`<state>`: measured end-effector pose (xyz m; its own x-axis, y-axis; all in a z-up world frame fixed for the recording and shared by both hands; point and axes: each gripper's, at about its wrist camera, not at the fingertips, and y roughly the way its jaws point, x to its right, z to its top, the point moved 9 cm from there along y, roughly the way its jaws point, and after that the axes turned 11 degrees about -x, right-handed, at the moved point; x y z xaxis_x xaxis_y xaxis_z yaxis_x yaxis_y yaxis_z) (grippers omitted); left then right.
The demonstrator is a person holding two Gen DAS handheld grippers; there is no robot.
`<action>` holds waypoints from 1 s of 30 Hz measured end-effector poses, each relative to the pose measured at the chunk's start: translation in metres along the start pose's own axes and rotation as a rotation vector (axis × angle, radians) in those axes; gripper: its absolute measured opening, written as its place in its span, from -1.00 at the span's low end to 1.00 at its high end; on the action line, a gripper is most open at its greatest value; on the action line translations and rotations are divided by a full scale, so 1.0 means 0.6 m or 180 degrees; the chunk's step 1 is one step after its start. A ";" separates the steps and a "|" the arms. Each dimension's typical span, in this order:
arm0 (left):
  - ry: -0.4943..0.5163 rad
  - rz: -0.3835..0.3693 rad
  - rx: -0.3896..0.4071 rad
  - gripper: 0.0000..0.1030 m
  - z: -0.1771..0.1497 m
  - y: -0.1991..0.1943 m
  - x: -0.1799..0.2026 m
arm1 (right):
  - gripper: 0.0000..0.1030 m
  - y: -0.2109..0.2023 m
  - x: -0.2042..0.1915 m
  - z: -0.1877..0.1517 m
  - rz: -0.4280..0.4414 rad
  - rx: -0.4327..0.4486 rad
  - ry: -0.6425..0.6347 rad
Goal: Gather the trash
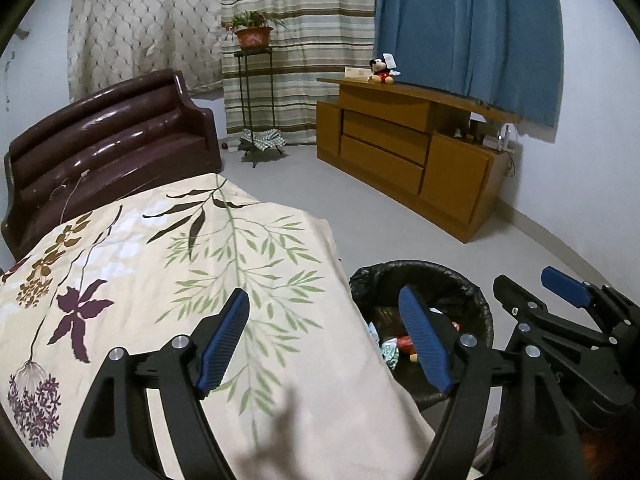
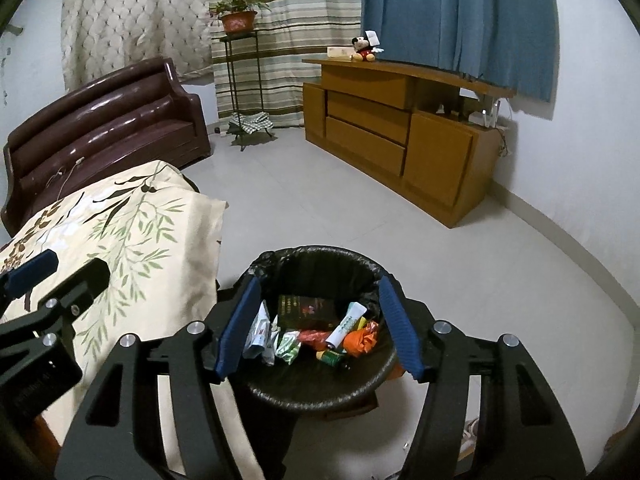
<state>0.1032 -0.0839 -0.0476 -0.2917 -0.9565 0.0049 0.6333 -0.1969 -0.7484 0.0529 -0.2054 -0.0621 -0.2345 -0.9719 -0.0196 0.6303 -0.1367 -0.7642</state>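
- The right gripper (image 2: 318,330) hangs over the bin (image 2: 320,394), jaws released with nothing between them; the trash (image 2: 316,334) lies inside on the black liner: a dark box, a white tube, orange and green wrappers, some white packets.
- The left gripper (image 1: 326,342) sits over the edge of the flowered cloth (image 1: 160,264) that covers the bench beside the bin, jaws also released and bare.
- My reading: the drop into the bin is done and the step in hand is clearing away from it.
- To do that well, lift each gripper straight up before swinging sideways, so a finger does not hook the liner where it folds over the rim.
- Keep the two grippers apart; in the left wrist view the right one stands just beside the left.
- The cloth shows no trash in either view, so sweep the rest of it and the floor (image 2: 320,200) for strays before counting the job finished.
- The bin stands close to the hanging cloth; avoid dragging the cloth toward it.
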 end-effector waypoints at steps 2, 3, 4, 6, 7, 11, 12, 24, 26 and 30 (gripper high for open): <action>-0.0007 -0.0008 0.0018 0.47 -0.004 -0.010 -0.006 | 0.24 -0.008 -0.006 -0.004 0.0003 0.0013 -0.0021; -0.0010 -0.0009 0.0024 0.47 -0.005 -0.013 -0.008 | 0.24 -0.013 -0.009 -0.007 0.0001 0.0024 -0.0030; -0.0013 -0.0012 0.0033 0.48 -0.007 -0.017 -0.010 | 0.24 -0.015 -0.010 -0.007 -0.0002 0.0033 -0.0034; -0.0017 -0.0017 0.0053 0.48 -0.010 -0.026 -0.014 | 0.24 -0.023 -0.013 -0.010 0.0003 0.0058 -0.0027; -0.0019 -0.0020 0.0061 0.48 -0.011 -0.030 -0.016 | 0.24 -0.027 -0.015 -0.011 0.0005 0.0069 -0.0027; -0.0021 -0.0012 0.0106 0.49 -0.016 -0.044 -0.022 | 0.24 -0.043 -0.018 -0.015 -0.0005 0.0116 -0.0024; -0.0023 -0.0009 0.0115 0.49 -0.016 -0.046 -0.022 | 0.24 -0.045 -0.019 -0.017 -0.0005 0.0125 -0.0024; -0.0035 -0.0037 0.0205 0.49 -0.021 -0.076 -0.034 | 0.24 -0.085 -0.024 -0.019 0.0001 0.0261 -0.0017; -0.0037 -0.0042 0.0217 0.49 -0.021 -0.080 -0.035 | 0.24 -0.090 -0.025 -0.020 0.0002 0.0282 -0.0020; -0.0039 -0.0050 0.0226 0.49 -0.021 -0.083 -0.037 | 0.24 -0.096 -0.027 -0.022 0.0010 0.0295 -0.0030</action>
<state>0.0695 -0.0500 -0.0189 -0.2934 -0.9557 0.0247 0.6781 -0.2263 -0.6992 0.0107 -0.1794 -0.0264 -0.2258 -0.9740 -0.0155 0.6970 -0.1504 -0.7012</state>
